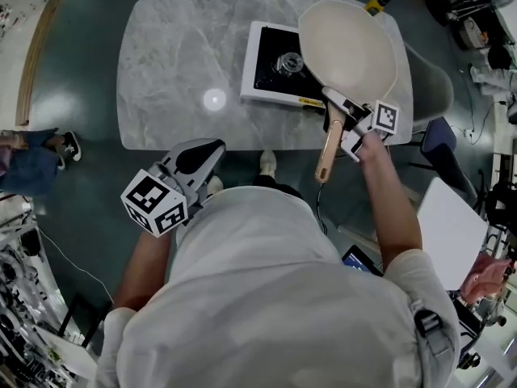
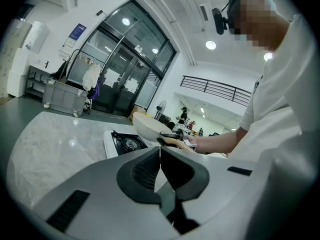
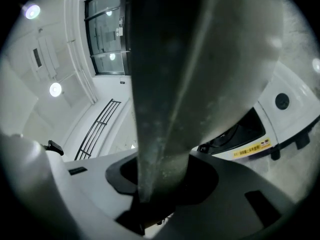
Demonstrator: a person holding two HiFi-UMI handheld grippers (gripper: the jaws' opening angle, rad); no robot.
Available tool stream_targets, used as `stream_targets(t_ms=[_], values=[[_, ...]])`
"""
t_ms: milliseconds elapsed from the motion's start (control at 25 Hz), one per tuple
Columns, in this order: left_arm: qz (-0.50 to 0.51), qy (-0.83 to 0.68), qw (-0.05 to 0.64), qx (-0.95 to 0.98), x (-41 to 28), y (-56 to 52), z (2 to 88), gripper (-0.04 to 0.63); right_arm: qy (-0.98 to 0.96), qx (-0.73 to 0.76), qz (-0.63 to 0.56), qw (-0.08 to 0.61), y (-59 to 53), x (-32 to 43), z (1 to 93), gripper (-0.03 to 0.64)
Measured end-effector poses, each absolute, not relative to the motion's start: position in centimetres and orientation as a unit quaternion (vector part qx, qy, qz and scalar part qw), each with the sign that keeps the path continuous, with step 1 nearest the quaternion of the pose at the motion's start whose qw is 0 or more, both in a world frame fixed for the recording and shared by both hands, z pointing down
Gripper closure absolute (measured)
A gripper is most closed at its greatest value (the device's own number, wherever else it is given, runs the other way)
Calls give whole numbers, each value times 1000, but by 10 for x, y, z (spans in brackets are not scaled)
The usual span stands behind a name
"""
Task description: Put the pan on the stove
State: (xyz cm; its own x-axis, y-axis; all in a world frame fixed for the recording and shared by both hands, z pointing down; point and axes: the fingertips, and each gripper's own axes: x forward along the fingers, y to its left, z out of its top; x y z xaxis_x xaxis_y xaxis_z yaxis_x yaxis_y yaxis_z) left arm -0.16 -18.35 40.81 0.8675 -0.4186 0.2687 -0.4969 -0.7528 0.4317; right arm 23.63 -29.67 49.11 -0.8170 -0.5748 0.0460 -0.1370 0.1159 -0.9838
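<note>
1. Pan [image 1: 347,47]: cream-coloured frying pan with a round bowl. Its inside faces up and shows only bare coating.
2. Pan position: held over the right end of the portable gas stove [image 1: 271,71], towards the surface's far right corner. In the left gripper view the pan [image 2: 147,126] appears raised above the stove [image 2: 125,143] and tilted, not seated on the burner.
3. Stove: white body with a black top plate. It stands on the grey marble surface [image 1: 178,63], right of centre. The burner ring shows at the pan's left rim.
4. Pan handle [image 1: 329,148]: wooden, running back past the surface's near edge towards the person.
5. Right hand-held gripper [image 1: 349,124]: clamped on the handle where it joins the bowl. In the right gripper view the jaws [image 3: 160,184] hold this neck between the pads, the pan's dark underside [image 3: 200,59] fills the frame, and the stove [image 3: 280,114] lies below at right.
6. Right arm: bare forearm reaching forward from the shoulder, with the hand over the surface's near right edge.
7. Left hand-held gripper [image 1: 212,145]: held close to the torso, just off the surface's near edge, pointing at the surface.
8. Left jaws [image 2: 160,159]: pads pressed together with nothing between them.
</note>
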Motion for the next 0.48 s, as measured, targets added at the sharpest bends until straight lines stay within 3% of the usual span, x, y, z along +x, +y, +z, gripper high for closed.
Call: stream_targets(t_ms=[480], values=[[78, -274, 248, 926, 11, -158, 386, 575, 735, -212, -629, 142, -293, 220, 489, 471]])
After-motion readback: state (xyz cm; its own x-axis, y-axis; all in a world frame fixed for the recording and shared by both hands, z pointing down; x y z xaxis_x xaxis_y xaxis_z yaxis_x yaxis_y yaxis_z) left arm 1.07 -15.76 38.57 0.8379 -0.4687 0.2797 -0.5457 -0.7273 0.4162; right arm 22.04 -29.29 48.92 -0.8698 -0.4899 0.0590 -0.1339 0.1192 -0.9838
